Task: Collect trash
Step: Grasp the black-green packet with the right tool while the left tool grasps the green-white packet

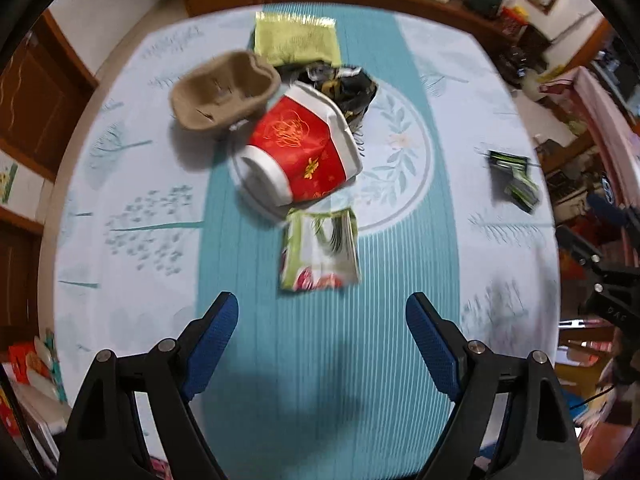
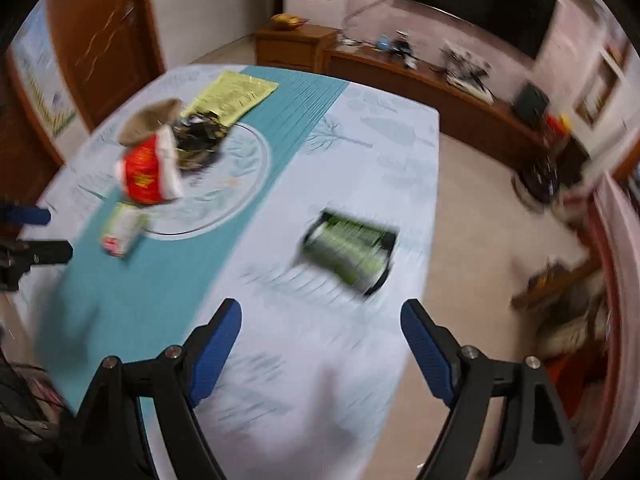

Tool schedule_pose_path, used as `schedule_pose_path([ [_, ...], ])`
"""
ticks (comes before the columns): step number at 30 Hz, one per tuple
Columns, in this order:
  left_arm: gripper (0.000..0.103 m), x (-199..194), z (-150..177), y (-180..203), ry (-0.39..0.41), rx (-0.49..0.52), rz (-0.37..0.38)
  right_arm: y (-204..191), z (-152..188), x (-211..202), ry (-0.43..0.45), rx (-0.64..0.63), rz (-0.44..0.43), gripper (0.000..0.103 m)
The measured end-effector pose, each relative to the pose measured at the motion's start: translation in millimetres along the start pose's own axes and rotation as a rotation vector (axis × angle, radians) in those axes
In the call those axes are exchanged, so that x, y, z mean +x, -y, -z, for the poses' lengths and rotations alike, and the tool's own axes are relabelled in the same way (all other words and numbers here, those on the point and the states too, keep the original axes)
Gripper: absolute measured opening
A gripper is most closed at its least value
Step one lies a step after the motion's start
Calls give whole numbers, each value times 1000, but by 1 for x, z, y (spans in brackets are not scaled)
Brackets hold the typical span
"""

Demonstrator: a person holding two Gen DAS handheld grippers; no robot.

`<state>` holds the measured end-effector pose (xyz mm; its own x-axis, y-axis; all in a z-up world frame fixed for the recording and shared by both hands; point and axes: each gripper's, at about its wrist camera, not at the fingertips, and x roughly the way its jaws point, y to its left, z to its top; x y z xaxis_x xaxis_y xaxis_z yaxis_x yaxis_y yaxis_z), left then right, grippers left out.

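Observation:
Trash lies on a table with a teal and white cloth (image 1: 280,360). A crushed red and white paper cup (image 1: 300,152) lies on its side at the middle, against a brown pulp cup carrier (image 1: 224,92). A dark crumpled wrapper (image 1: 352,92) sits behind the cup, a yellow-green packet (image 1: 296,38) farther back. A flat white and green wrapper (image 1: 320,252) lies just ahead of my left gripper (image 1: 322,316), which hangs open above the cloth. My right gripper (image 2: 322,320) is open too, above the cloth just short of a green and black wrapper (image 2: 350,252). That wrapper also shows as a green and black wrapper (image 1: 514,178) at the right.
The table's right edge (image 2: 432,216) drops to a pale floor. A long wooden cabinet (image 2: 420,80) with clutter runs along the far wall under a dark screen. A wooden door (image 2: 100,40) stands at the left. Stacked items sit by the table's near left corner (image 1: 32,364).

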<state>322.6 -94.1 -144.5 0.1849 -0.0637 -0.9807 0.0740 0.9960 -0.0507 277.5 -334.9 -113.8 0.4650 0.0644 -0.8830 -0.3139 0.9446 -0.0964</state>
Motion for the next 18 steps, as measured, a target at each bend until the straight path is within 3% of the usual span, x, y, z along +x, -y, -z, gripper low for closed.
schedule_pose_path([
  [10, 84, 56, -29, 0, -115, -83, -52, 15, -35, 75, -25, -428, -41, 82],
  [18, 84, 75, -30, -10, -159, -148, -43, 23, -57, 110, -132, -442, -169, 82],
])
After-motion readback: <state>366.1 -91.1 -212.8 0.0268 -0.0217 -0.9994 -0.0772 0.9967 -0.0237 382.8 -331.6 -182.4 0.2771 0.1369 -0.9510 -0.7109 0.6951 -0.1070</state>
